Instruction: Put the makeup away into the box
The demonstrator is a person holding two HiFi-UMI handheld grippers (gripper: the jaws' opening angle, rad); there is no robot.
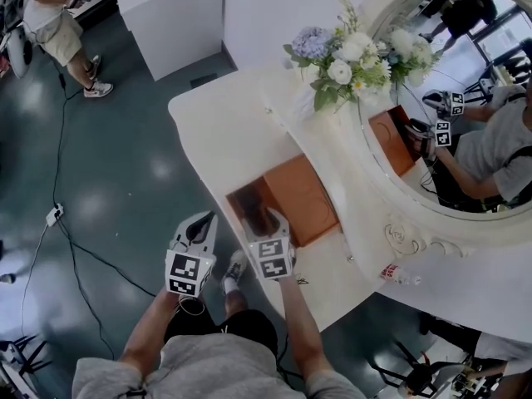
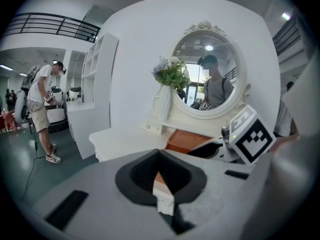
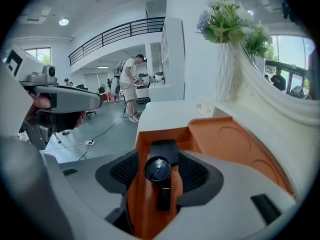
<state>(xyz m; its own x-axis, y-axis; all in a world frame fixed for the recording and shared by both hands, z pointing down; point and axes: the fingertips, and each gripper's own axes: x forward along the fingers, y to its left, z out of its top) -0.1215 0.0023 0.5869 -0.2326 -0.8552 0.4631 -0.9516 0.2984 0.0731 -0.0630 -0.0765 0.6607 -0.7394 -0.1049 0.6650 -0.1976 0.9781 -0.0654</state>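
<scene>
An orange box (image 1: 303, 194) lies open on the white vanity table (image 1: 216, 131). My right gripper (image 1: 264, 220) hangs over the box's near end. In the right gripper view, its jaws (image 3: 159, 176) stand open. Between them, with gaps on both sides, a round black makeup container (image 3: 158, 169) and a flat black case (image 3: 164, 150) lie inside the box (image 3: 235, 144). My left gripper (image 1: 202, 223) is off the table's front edge, left of the box, with nothing in it. Its jaws (image 2: 165, 194) look shut in its own view, which also shows the box (image 2: 187, 140).
A vase of flowers (image 1: 345, 61) and a round mirror (image 1: 465, 98) stand behind the box. A small bottle (image 1: 399, 274) lies at the table's right. A person (image 1: 58, 23) stands far left, and a cable with a plug (image 1: 54, 214) lies on the floor.
</scene>
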